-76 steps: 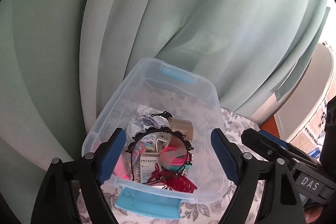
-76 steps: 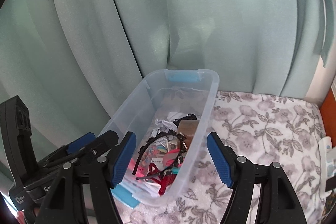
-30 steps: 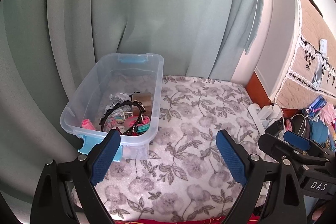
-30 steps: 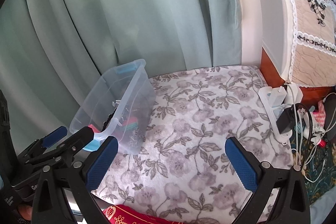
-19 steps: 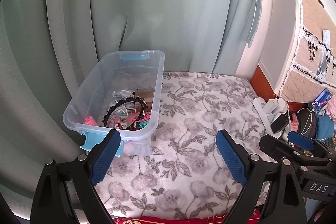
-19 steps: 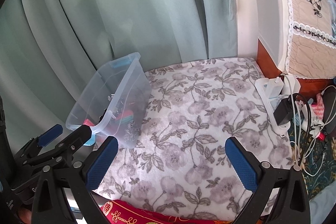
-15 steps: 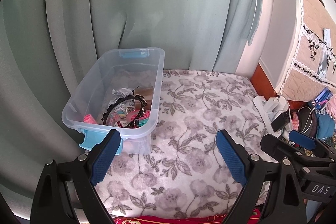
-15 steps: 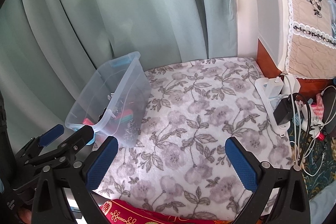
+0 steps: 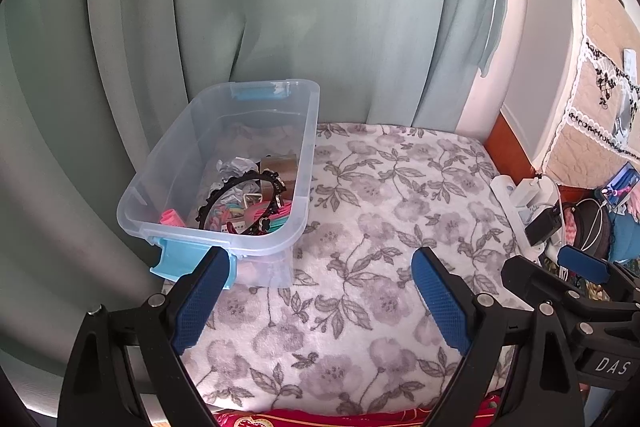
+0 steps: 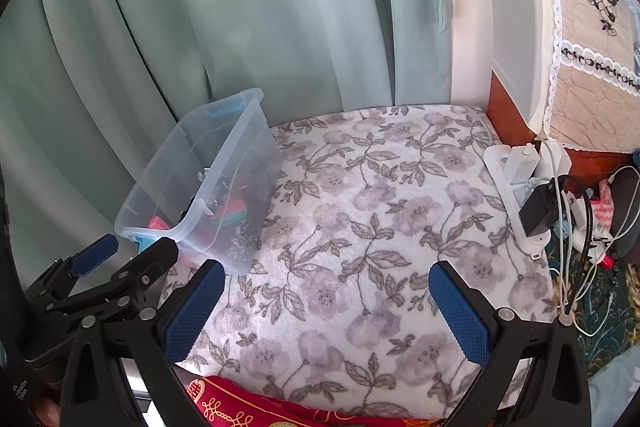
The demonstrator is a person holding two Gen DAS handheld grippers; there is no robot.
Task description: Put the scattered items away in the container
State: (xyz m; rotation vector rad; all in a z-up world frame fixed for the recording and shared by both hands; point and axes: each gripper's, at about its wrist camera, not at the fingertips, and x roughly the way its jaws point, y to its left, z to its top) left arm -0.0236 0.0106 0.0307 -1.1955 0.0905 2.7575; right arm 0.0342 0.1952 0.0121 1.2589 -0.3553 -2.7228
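Note:
A clear plastic container (image 9: 308, 151) (image 10: 240, 131) with blue latches stands at the left of a floral-covered surface (image 9: 380, 227) (image 10: 380, 227), against the curtain. Inside it lie a black headband (image 9: 240, 187), a pink clip, coloured hair ties, a small box and crumpled paper. My left gripper (image 9: 320, 267) hangs open near the front edge, its left pad just in front of the container's near blue latch (image 9: 180, 259). Open and holding nothing, my right gripper (image 10: 326, 287) hovers over the bare cloth to the right of the container. Each gripper shows at the edge of the other's view.
A pale green curtain (image 9: 280, 7) hangs behind. At the right edge lies a white power strip (image 10: 516, 195) with plugs and cables, beside a headboard with a lace-trimmed cover (image 10: 580, 47). A red patterned cloth (image 10: 260, 407) lies along the front edge.
Both grippers have pulled back from over the container and swung right, so the floral surface and the right-hand clutter now show. In the last half second almost nothing moved.

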